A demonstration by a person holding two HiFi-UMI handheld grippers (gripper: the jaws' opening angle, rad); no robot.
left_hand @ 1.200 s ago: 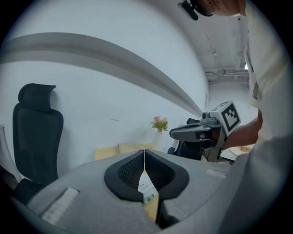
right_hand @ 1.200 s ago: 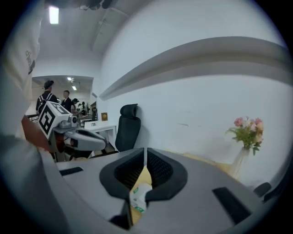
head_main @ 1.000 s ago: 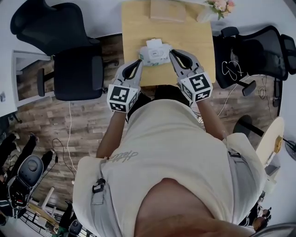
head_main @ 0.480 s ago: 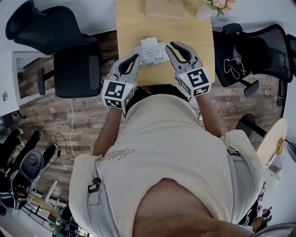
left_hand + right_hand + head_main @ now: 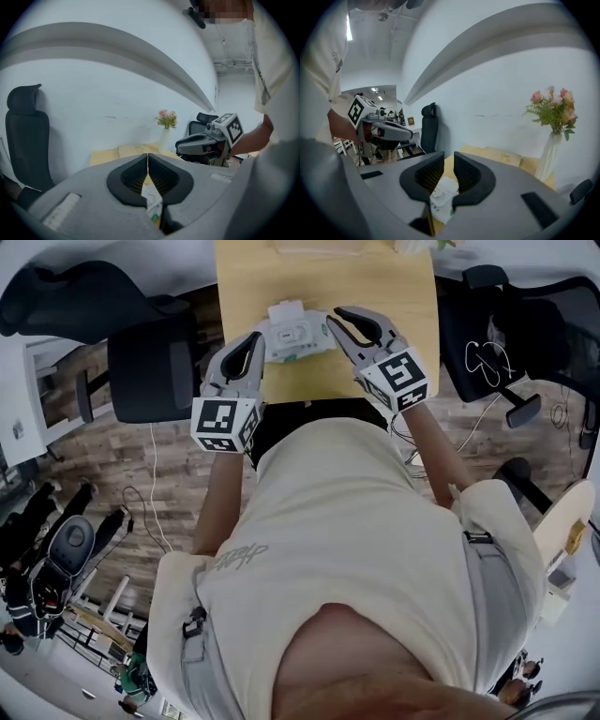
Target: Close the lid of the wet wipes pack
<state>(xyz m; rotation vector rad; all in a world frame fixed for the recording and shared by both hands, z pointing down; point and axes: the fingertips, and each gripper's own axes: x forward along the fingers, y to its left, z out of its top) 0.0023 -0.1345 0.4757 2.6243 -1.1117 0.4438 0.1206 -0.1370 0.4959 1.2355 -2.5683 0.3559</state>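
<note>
The left gripper [image 5: 147, 159] is seen with its jaws brought together at the tips, only a hairline seam left between them, and nothing is gripped. The right gripper [image 5: 449, 161] is held with its jaws a narrow slit apart, and nothing is caught in that gap either. Below and beyond both pairs of jaws the wet wipes pack [image 5: 443, 194] is seen lying flat on the wooden table [image 5: 403, 296]. From the head view the pack [image 5: 295, 334] is flanked by the two tools: the left gripper [image 5: 251, 341] is placed just beside its left end and the right gripper [image 5: 337, 322] just beside its right end, though contact cannot be made out. Whether the lid is down cannot be told. A vase of flowers [image 5: 553, 136] is stood at the table's far edge.
</note>
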